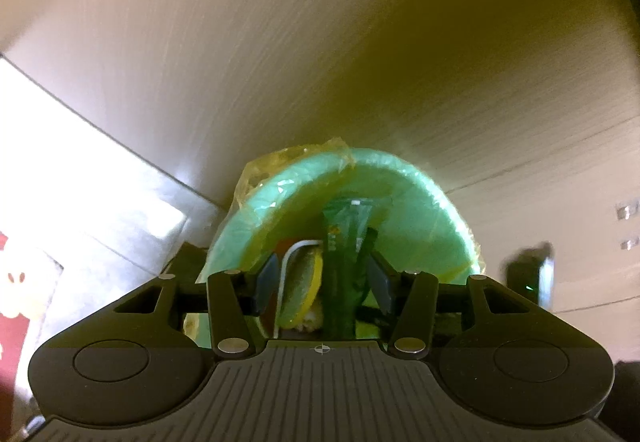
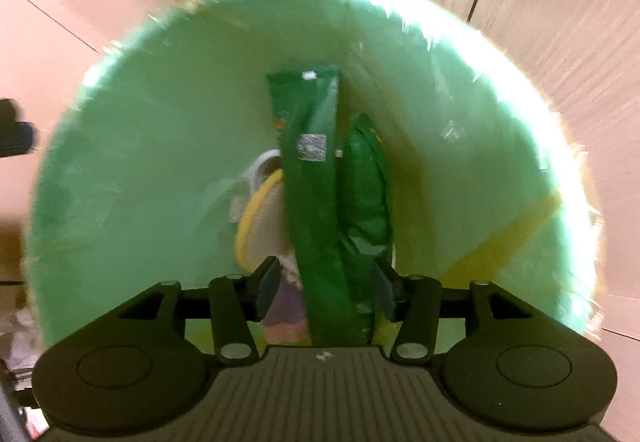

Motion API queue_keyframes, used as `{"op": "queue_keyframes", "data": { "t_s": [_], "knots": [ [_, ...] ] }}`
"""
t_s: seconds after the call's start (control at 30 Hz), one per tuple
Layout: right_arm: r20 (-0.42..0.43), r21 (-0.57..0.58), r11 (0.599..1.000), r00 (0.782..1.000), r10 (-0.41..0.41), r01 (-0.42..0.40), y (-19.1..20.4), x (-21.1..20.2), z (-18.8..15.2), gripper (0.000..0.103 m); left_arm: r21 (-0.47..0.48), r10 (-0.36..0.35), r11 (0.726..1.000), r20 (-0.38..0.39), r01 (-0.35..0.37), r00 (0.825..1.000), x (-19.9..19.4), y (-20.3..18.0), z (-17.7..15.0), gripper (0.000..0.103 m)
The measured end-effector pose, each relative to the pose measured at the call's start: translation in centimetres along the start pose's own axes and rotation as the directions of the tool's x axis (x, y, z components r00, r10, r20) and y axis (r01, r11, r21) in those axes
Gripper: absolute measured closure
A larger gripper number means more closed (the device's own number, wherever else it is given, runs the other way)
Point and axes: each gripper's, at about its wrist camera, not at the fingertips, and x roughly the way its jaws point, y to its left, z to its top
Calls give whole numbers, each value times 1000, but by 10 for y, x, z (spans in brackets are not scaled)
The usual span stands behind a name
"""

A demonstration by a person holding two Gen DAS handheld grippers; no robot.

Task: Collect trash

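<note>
A mint-green bin [image 1: 420, 210] lined with clear plastic fills the middle of both wrist views, its inner wall [image 2: 140, 162] lit brightly at the right. A long dark green wrapper [image 2: 312, 202] stands on end inside it, beside a round yellow-rimmed piece [image 2: 256, 214] and some pale scraps. My right gripper [image 2: 326, 288] points down into the bin; its jaws stand apart with the wrapper between them, the left pad clear of it. My left gripper [image 1: 323, 282] hangs farther back over the rim with its jaws apart, and the wrapper [image 1: 344, 242] and yellow-rimmed piece [image 1: 308, 282] show beyond its fingers.
The bin stands on a pale wood-grain surface [image 1: 320, 42]. A bright white surface [image 1: 80, 182] and a red patch [image 1: 12, 322] lie at the left. A dark blurred object [image 1: 532, 270] sits right of the bin, and a dark shape [image 2: 16, 130] at the left edge. Yellow tape [image 2: 504, 242] crosses the bin wall.
</note>
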Motion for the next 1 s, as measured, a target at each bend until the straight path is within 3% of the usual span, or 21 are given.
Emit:
{"op": "queue_keyframes", "data": {
  "t_s": [0.03, 0.07, 0.1, 0.17, 0.3, 0.5, 0.63, 0.7, 0.83, 1.0],
  "knots": [
    [-18, 10, 1000, 1000, -10, 10, 4, 14, 7, 62, 7, 4, 1000, -3, -4, 1000, -1, 1, -1, 49],
    [-40, 26, 1000, 999, -7, 8, 4, 30, 12, 78, 11, 9, 1000, -8, -9, 1000, 1, 1, -2, 49],
    [-58, 41, 999, 998, -2, 4, 6, 43, 16, 83, 13, 16, 1000, -13, -16, 1000, 3, 2, -4, 49],
    [-44, 53, 999, 999, 3, 0, 9, 53, 22, 83, 17, 32, 999, -24, -31, 999, 5, 4, -7, 49],
    [-28, 43, 999, 999, 16, -14, 8, 31, 18, 82, 28, 74, 997, -36, -73, 997, 0, -1, -10, 49],
    [94, 14, 1000, 996, 8, -9, 4, -81, -26, 75, 121, 95, 988, -16, -92, 995, -31, -38, -2, 49],
    [232, 36, 998, 971, -58, 51, -9, -175, -41, 75, 161, 81, 983, 35, -86, 996, -68, -69, 10, 49],
    [322, 55, 990, 936, -140, 129, -18, -226, -59, 75, 184, 71, 979, 64, -81, 995, -90, -85, 17, 49],
    [506, 99, 960, 817, -275, 261, -20, -310, -84, 75, 249, 50, 965, 128, -81, 991, -134, -124, 29, 49],
    [640, 183, 947, 699, -319, 264, -32, -390, -99, 71, 339, -16, 939, 233, -66, 972, -185, -179, 30, 49]
  ]
}}
